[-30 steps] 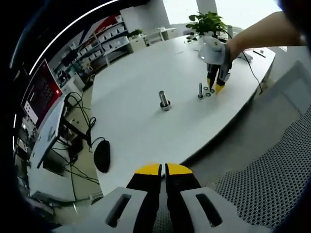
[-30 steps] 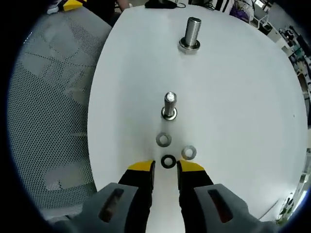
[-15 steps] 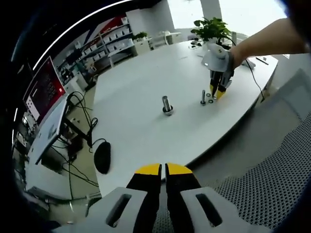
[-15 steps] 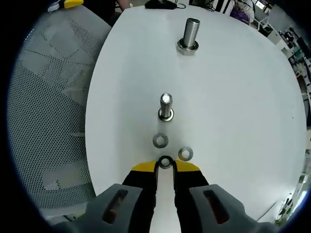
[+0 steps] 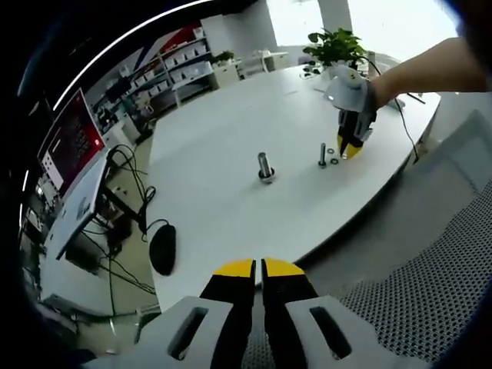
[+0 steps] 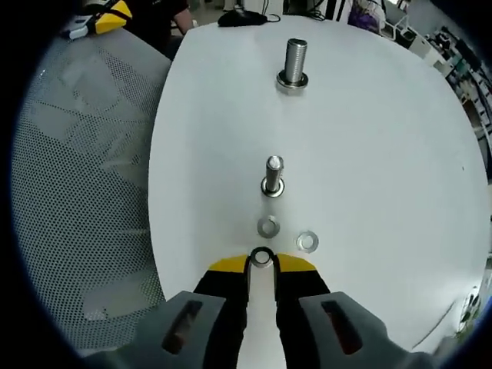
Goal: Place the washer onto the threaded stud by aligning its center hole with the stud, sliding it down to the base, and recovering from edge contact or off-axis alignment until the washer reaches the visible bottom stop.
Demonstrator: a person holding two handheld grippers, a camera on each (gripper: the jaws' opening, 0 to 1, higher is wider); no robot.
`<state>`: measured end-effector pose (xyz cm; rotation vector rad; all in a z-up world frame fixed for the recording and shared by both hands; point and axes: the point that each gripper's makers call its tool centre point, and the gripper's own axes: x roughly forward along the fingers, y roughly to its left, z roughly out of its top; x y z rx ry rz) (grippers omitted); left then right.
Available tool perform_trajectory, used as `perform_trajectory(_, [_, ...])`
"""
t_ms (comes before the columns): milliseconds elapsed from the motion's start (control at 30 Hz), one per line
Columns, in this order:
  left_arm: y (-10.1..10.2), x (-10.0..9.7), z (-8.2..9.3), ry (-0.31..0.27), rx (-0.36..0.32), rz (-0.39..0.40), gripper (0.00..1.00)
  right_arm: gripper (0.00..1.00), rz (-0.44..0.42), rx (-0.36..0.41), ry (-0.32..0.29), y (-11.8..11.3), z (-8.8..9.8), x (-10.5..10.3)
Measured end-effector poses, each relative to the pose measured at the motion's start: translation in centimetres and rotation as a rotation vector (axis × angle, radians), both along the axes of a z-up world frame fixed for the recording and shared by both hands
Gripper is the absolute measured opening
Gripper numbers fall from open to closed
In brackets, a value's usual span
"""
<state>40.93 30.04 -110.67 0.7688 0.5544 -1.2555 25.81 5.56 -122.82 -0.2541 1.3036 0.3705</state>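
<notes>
Now the right gripper (image 6: 262, 264) pinches a black washer (image 6: 261, 256) before the upright stud (image 6: 273, 176).

the left gripper (image 5: 259, 270) has two black jaws capped with yellow tips, set in pale grey housings, each with a dark slot. the right gripper (image 6: 262, 264) is built the same, its slots showing a reddish tint. seen from afar, it has a pale grey body, held by a bare forearm (image 5: 419, 63).
</notes>
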Motion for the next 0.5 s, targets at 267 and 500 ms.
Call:
perform_trajectory(267, [-0.1,-0.1,0.1,-0.001,-0.005,-0.002,0.01,0.14,-0.042,0.009,-0.044,0.8,2.4,2.1])
perform_trajectory(500, [-0.1,-0.1,0.3,-0.001,-0.019,0.006,0.01,0.14,-0.054,-0.057,-0.063,-0.2,3.5,3.1])
